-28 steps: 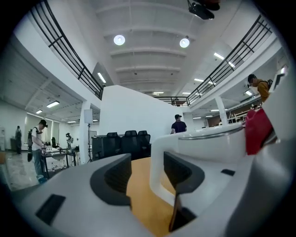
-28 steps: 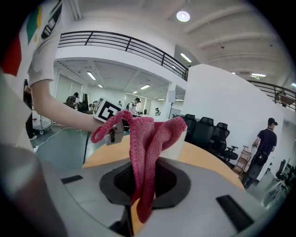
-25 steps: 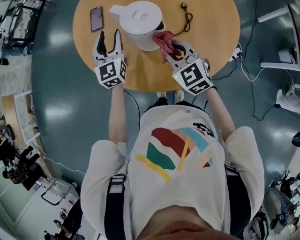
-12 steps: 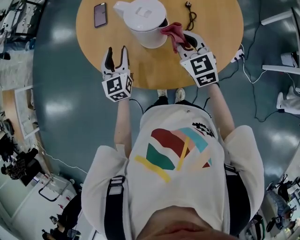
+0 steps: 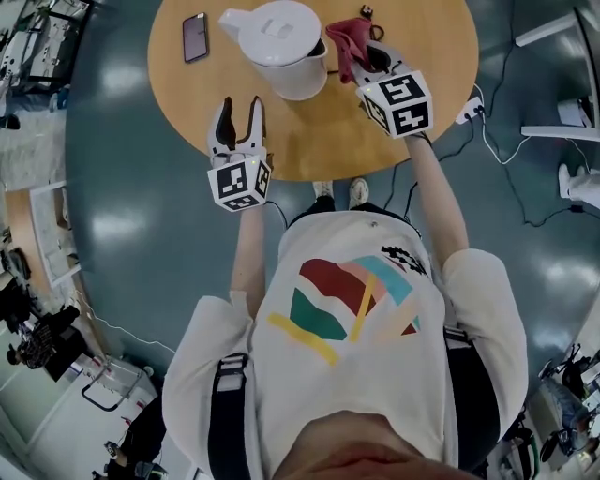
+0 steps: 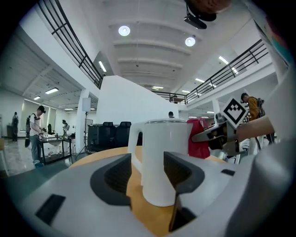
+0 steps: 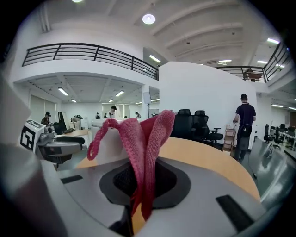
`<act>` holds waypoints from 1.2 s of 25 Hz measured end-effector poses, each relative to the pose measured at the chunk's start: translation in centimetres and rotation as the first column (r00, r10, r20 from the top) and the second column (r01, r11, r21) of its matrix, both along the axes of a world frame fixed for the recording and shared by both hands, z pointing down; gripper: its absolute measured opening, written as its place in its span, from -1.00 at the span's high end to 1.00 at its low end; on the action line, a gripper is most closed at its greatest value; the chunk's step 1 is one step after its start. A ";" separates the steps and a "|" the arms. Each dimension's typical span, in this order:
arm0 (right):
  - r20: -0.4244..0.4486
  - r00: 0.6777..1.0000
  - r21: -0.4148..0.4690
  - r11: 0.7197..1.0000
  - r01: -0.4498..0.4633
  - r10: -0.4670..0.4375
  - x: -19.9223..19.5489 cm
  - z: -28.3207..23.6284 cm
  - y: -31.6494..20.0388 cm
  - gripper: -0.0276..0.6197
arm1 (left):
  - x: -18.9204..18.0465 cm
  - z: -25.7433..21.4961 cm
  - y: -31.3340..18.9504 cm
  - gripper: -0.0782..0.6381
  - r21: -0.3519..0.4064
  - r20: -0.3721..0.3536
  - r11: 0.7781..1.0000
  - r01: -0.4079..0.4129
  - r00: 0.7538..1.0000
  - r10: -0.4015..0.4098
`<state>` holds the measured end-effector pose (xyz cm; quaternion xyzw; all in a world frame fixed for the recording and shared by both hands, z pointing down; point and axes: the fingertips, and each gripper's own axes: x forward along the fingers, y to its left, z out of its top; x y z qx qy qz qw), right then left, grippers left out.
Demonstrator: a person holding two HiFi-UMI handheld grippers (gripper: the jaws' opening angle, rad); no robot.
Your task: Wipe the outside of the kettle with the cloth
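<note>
A white kettle (image 5: pixel 277 42) with a lid stands on the round wooden table (image 5: pixel 319 141). My right gripper (image 5: pixel 367 54) is shut on a red cloth (image 5: pixel 347 39), which hangs just right of the kettle's upper side. In the right gripper view the cloth (image 7: pixel 144 139) stands folded up out of the jaws, with the kettle (image 7: pixel 107 147) behind it. My left gripper (image 5: pixel 238 112) is open and empty, a short way in front of the kettle. In the left gripper view the kettle (image 6: pixel 162 157) sits beyond the open jaws, and the cloth (image 6: pixel 198 139) shows at its right.
A dark phone (image 5: pixel 195 37) lies on the table left of the kettle. A black cable (image 5: pixel 367 13) lies at the far side behind the cloth and runs off the table. A power strip (image 5: pixel 469 111) and cords lie on the floor at right.
My right gripper has carried the cloth from the kettle's near right side up toward its far right. My left gripper has drawn back from the kettle toward the table's near edge.
</note>
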<state>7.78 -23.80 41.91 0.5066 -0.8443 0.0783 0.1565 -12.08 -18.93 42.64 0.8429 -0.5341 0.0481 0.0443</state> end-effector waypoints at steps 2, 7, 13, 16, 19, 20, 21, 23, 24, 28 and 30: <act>-0.012 0.999 -0.003 0.999 0.038 -0.038 -1.0 0.2 0.4 0.80 | 0.8 -0.9 0.5 0.05 0.015 -0.015 1.000 -0.022 1.000 0.022; -0.043 0.995 0.002 0.996 0.094 -0.094 -2.9 0.9 1.9 0.80 | 1.3 -2.1 1.3 0.05 0.031 -0.039 0.998 -0.047 0.998 0.048; -0.133 0.978 0.044 0.985 0.167 -0.160 -4.3 0.3 4.0 0.80 | 1.3 -2.6 1.9 0.05 0.044 -0.052 0.998 -0.038 0.998 0.041; -0.157 0.967 0.049 0.976 0.211 -0.201 -5.6 0.1 5.2 0.80 | 1.3 -3.0 2.2 0.05 0.053 -0.060 0.998 -0.039 0.997 0.042; -0.150 0.961 0.048 0.969 0.241 -0.232 -6.7 0.0 6.3 0.80 | 1.8 -3.7 2.4 0.05 0.064 -0.068 0.997 -0.047 0.996 0.051; -0.150 0.959 0.048 0.967 0.249 -0.240 -7.0 0.0 6.7 0.80 | 1.9 -3.9 2.4 0.05 0.065 -0.072 0.997 -0.051 0.996 0.056; -0.154 0.956 0.050 0.964 0.260 -0.249 -7.4 0.0 7.1 0.80 | 2.1 -4.2 2.5 0.05 0.067 -0.077 0.996 -0.055 0.995 0.061; -0.153 0.951 0.061 0.958 0.281 -0.269 -8.3 -0.5 8.1 0.80 | 2.3 -5.0 2.6 0.05 0.079 -0.088 0.995 -0.062 0.994 0.069; -0.137 0.953 0.071 0.957 0.282 -0.271 -8.5 -1.0 8.6 0.80 | 2.4 -5.6 2.6 0.05 0.090 -0.092 0.994 -0.065 0.993 0.073; 0.098 0.982 0.118 0.982 0.147 -0.159 -6.8 -4.5 9.1 0.80 | 2.9 -7.6 2.9 0.05 0.133 -0.112 0.987 -0.085 0.989 0.101; 0.274 0.959 0.126 0.991 0.038 -0.071 -4.8 -6.3 8.9 0.80 | 3.3 -8.0 3.0 0.05 0.137 -0.124 0.986 -0.096 0.986 0.113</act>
